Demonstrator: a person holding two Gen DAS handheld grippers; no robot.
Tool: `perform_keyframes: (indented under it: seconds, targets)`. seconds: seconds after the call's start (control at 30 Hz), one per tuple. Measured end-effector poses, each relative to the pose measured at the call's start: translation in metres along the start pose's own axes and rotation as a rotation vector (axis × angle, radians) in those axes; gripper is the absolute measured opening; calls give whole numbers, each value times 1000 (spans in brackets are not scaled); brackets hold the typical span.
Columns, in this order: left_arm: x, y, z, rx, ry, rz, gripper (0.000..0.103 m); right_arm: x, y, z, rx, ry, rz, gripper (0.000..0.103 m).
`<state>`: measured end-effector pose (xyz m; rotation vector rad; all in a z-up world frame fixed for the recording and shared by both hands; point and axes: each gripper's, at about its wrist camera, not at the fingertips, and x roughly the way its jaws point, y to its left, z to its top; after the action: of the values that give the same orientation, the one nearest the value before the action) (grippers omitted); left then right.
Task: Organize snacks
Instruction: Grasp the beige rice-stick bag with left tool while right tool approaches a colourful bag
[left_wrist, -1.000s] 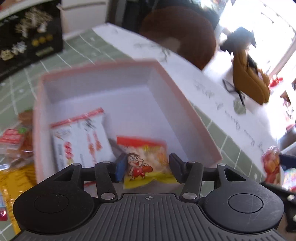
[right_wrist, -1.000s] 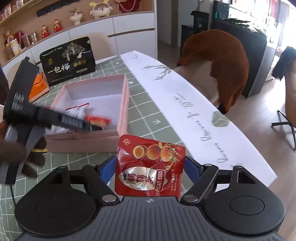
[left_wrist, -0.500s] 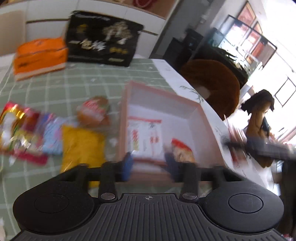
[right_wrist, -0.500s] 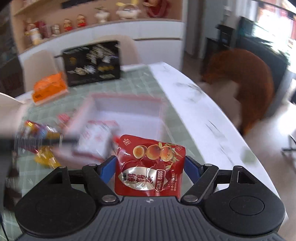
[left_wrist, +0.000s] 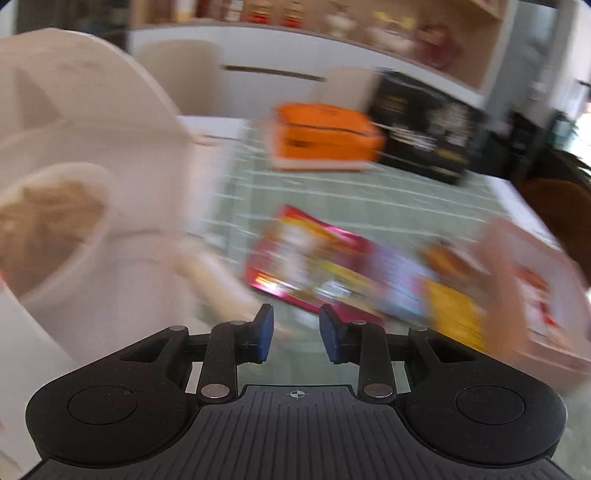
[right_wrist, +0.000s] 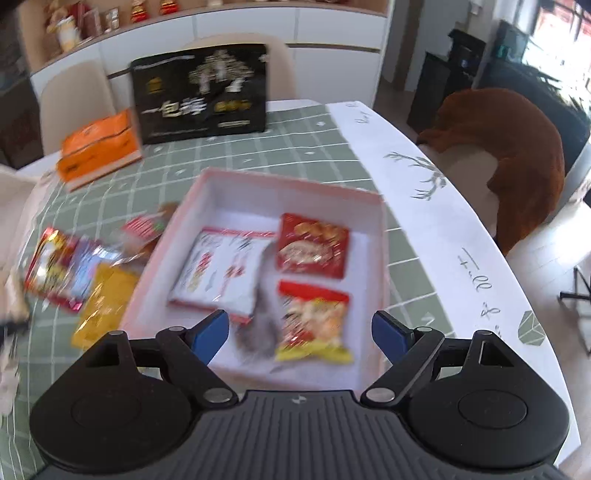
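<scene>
In the right wrist view the pink box (right_wrist: 288, 181) holds a white pack (right_wrist: 221, 273), a yellow and red pack (right_wrist: 314, 321) and the red quail-egg pack (right_wrist: 312, 245). Above the box's near edge my right gripper (right_wrist: 300, 319) is open, its jaws opening wide with nothing between them. Loose snacks lie left of the box: a red pack (right_wrist: 48, 266) and a yellow pack (right_wrist: 103, 302). The left wrist view is blurred. My left gripper (left_wrist: 295, 314) hangs near the red pack (left_wrist: 306, 258), its jaws opening from a narrow gap, empty. The pink box (left_wrist: 535, 295) sits at its right.
An orange box (right_wrist: 96, 147) and a black gift box (right_wrist: 199, 92) stand at the back of the green checked tablecloth (right_wrist: 314, 147). A white chair (left_wrist: 92, 129) rises close on the left. A brown-draped chair (right_wrist: 517, 155) stands beyond the table's right edge.
My right gripper let go of the red quail-egg pack, which now lies in the box. My left gripper swung left from the box toward the loose snacks, and its jaws narrowed.
</scene>
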<state>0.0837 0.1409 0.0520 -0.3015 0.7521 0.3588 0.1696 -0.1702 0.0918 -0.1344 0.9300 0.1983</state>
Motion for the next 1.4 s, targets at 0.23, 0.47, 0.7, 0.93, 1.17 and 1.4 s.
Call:
perform_keyframes:
  seconds: [0.23,0.47,0.7,0.93,1.17,1.4]
  targets:
    - [38,17,20,5,26,123,51,-25,36,-28,-62,-7,-26,85]
    - [46,13,14,32,60,50,39,-42,66,-7,-75,-48,50,85]
    - [11,0,-24,162,102,-135,35,-8,130,34,-173,-20,173,90]
    - [-28,3,-63,181,211,-317,35,59,235,56,-366,4,235,90]
    - [-39,13,-74,134,230,-369,35,112,309,48,-604,-17,147,93]
    - [-40,26,-69,70,221,-339,35,98,279,49,-493,94,245,63]
